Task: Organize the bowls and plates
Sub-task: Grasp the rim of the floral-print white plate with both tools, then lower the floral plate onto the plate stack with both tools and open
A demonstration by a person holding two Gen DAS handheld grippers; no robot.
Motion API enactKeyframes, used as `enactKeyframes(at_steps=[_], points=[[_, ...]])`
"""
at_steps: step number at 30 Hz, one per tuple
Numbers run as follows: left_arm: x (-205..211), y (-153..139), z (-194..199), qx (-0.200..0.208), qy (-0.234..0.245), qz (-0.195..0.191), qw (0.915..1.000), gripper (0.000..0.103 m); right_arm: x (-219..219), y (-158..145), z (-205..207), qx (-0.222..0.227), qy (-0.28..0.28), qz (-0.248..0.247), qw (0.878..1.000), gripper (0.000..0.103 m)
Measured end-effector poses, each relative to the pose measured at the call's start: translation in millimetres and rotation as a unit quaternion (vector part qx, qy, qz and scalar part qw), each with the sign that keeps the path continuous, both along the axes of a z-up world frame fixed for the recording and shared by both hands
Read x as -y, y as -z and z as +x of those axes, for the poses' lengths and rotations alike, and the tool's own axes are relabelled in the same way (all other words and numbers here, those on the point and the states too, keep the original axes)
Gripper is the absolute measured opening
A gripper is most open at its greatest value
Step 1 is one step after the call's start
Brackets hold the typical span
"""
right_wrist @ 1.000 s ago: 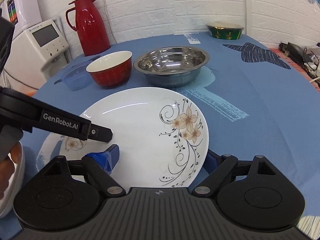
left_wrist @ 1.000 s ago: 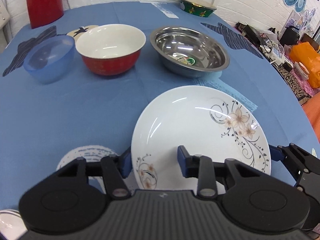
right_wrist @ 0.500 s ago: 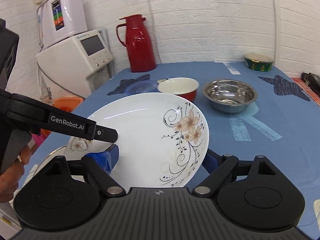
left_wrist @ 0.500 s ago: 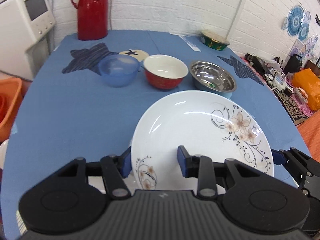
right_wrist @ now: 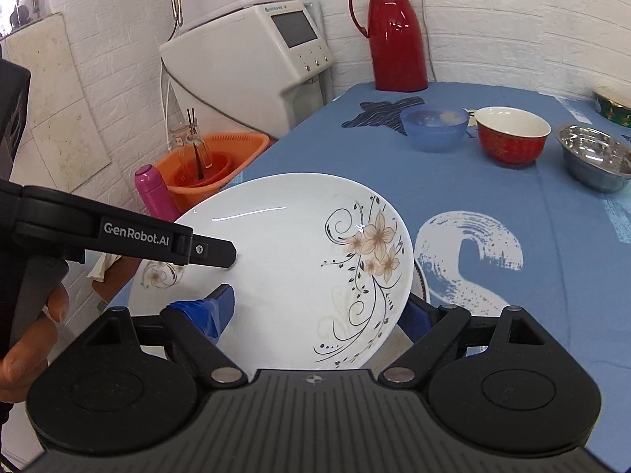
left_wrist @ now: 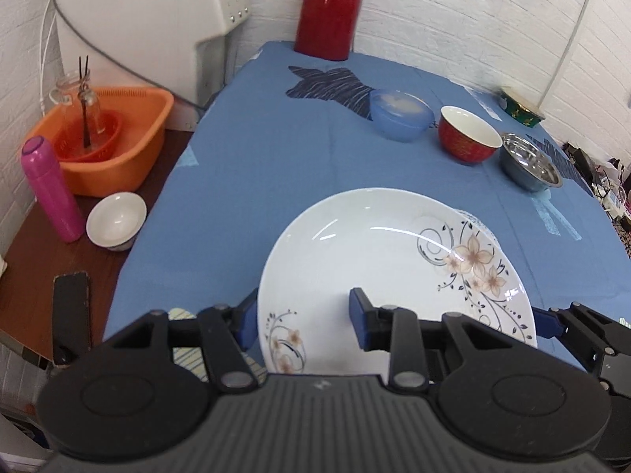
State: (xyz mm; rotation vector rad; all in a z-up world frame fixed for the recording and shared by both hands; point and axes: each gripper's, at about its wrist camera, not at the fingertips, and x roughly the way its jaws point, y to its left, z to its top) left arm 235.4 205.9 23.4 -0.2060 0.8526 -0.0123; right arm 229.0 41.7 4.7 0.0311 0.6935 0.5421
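— White plate: where is it?
— Lifted over the table, near edge, well short of the red bowl. My left gripper pinches its near rim; my right gripper clamps the rim beside it.
— Progress?
— Early, I'd judge. Blue bowl, red bowl, steel bowl sit unstacked in a row. Plate not placed yet.
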Motion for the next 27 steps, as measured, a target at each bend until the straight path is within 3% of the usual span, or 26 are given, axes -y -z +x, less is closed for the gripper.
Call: enactKeyframes(at_steps=[4,8,15,19,24,27], points=[[0.9,9.9,3.8,0.0,0.009,-0.015,0.9998,0.032,1.0,4.5,-0.4,-0.006,0.014,-0.014,1.0,0.075],[8.6,15.8,9.2,0.015,0.016,0.008,0.9997,0.033,-0.3,5.6,-0.8,-0.001,0.018,-0.02,1.0,0.075],[-2.3,24.4,9.4,0.027,0.016,-0.011,0.9994,0.036,-10.0,13.0,-2.1,0.01,0.006,-0.043,0.999,0.075],[-1.9,23.9,7.5,0.042,0.022,-0.012,0.9988,0.048,-5.7,15.8,-2.3,-0.001,0.002,-0.023,1.0,0.074],[-6.9,23.6,8.7,0.043,0.021,-0.04,0.998,0.049,1.4,10.8,-7.0,-0.012,0.009,0.001,1.0,0.074],[-3.5,16.7,4.7,0.062,0.023,-0.031,0.9973,0.051,4.1,6.0,-9.9,-0.004,0.016,0.0,1.0,0.074]])
